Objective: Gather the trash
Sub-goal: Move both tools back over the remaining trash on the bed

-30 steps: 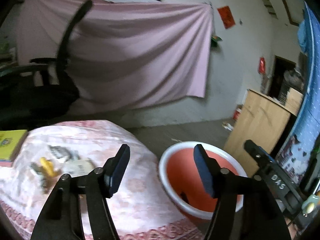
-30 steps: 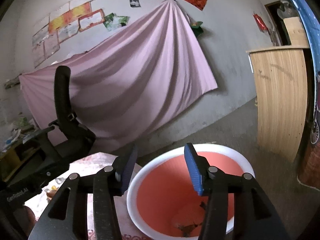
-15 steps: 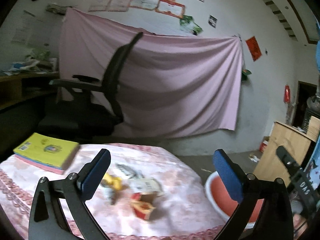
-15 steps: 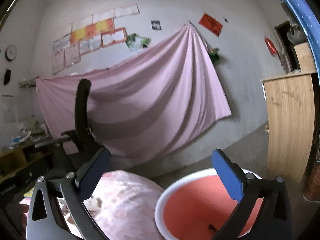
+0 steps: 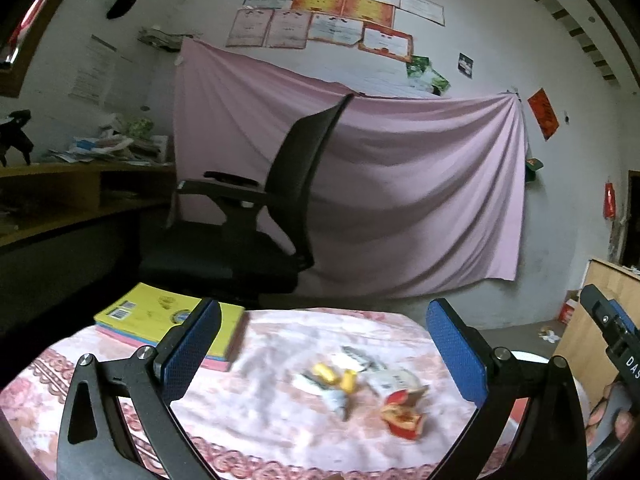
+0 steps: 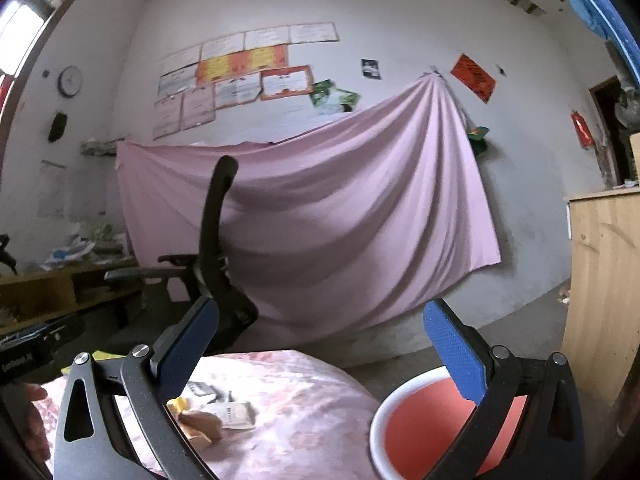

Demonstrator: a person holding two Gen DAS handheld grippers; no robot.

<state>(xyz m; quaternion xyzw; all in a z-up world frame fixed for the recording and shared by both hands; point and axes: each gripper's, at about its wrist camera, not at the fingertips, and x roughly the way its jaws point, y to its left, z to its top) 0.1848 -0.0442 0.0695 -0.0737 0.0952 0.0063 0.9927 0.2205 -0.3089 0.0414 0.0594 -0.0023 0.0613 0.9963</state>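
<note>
Several pieces of trash lie on the pink flowered tablecloth (image 5: 256,412): a torn red carton (image 5: 402,414), yellow wrappers (image 5: 336,376) and a white paper pack (image 5: 394,380). My left gripper (image 5: 324,346) hangs wide open above and in front of them, with nothing between its blue pads. The orange basin with a white rim (image 6: 404,420) stands on the floor right of the table. My right gripper (image 6: 320,346) is wide open and holds nothing, with its right finger over the basin. The white pack (image 6: 238,414) and a crumpled wrapper (image 6: 200,426) show beside its left finger.
A yellow book (image 5: 168,320) on a pink one lies at the table's far left. A black office chair (image 5: 256,220) stands behind the table before a pink sheet on the wall. A wooden cabinet (image 6: 604,280) stands at the right, a cluttered desk (image 5: 80,184) at the left.
Both grippers opened wide and swung left from the basin toward the table. The trash pile now sits between the left gripper's fingers in view; the basin slid to the right edge.
</note>
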